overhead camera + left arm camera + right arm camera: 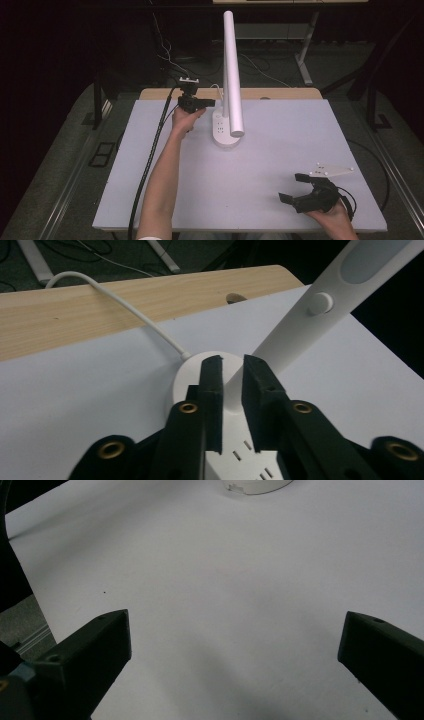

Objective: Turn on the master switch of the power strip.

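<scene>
A white desk lamp (227,127) stands toward the far middle of the white counter (280,165), its round base carrying a strip of sockets and its long arm (231,70) leaning up and forward over the base. The left tool (210,103) reaches in at the foot of that arm; in the left gripper view its jaws sit narrow on either side of the lower stem (235,382), close against it, though whether they actually press the stem cannot be told for sure. The lamp's white cord (125,310) runs from the back of the base across the wooden strip (100,310) at the counter's far edge. The right tool (296,189) rests near the front right corner, well apart from the lamp, its jaws spread wide over bare counter.

The step in hand looks to be taking hold of the lamp's stem to move or fold it. To do it well, the jaws should close squarely on the stem just above the base, low enough that the lamp does not tip, and any pull should be slow, keeping clear of the cord. The idle right tool could steady the base.
</scene>
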A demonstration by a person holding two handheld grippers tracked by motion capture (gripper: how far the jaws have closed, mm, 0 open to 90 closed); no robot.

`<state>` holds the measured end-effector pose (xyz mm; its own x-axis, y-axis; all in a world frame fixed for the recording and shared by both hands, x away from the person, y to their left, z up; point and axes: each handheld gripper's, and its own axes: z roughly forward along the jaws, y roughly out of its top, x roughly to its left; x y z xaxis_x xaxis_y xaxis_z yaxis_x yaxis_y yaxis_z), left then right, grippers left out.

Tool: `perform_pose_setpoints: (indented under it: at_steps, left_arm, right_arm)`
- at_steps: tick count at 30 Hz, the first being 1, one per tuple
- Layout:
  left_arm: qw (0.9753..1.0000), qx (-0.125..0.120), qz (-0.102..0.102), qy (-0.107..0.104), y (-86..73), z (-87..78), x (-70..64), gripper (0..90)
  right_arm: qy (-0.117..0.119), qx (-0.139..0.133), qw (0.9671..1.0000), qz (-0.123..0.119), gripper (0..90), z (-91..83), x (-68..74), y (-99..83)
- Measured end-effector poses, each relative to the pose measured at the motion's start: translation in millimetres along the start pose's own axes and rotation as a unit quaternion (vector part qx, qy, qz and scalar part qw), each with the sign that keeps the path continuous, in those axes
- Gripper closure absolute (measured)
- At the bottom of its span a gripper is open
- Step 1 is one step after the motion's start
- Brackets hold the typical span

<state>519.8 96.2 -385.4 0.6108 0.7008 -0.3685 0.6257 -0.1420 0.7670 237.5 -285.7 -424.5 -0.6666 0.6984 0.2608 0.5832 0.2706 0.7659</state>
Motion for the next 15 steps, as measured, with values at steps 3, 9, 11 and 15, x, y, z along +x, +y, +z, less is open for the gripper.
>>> perform_pose_setpoints:
  at_steps: [3,9,11,15]
  left_arm:
    - [1.0000,0.001,0.001,0.010,-1.6,3.0,0.9,84.7]
    - [0.9998,0.002,0.001,0.019,-5.2,11.3,-0.8,90.0]
    - [0.9997,0.002,0.001,0.023,-6.2,14.7,-2.1,90.0]
    - [0.9997,0.009,0.003,0.024,-8.6,18.8,-2.4,90.0]
  right_arm:
    - [0.000,0.000,1.0000,0.000,0.2,-0.1,-0.1,0.0]
    - [0.000,0.003,1.0000,0.001,0.1,1.0,-0.9,0.3]
    - [0.000,0.003,1.0000,0.000,0.1,1.5,-0.5,0.5]
    - [-0.003,0.004,1.0000,-0.001,0.2,1.3,-0.4,0.2]
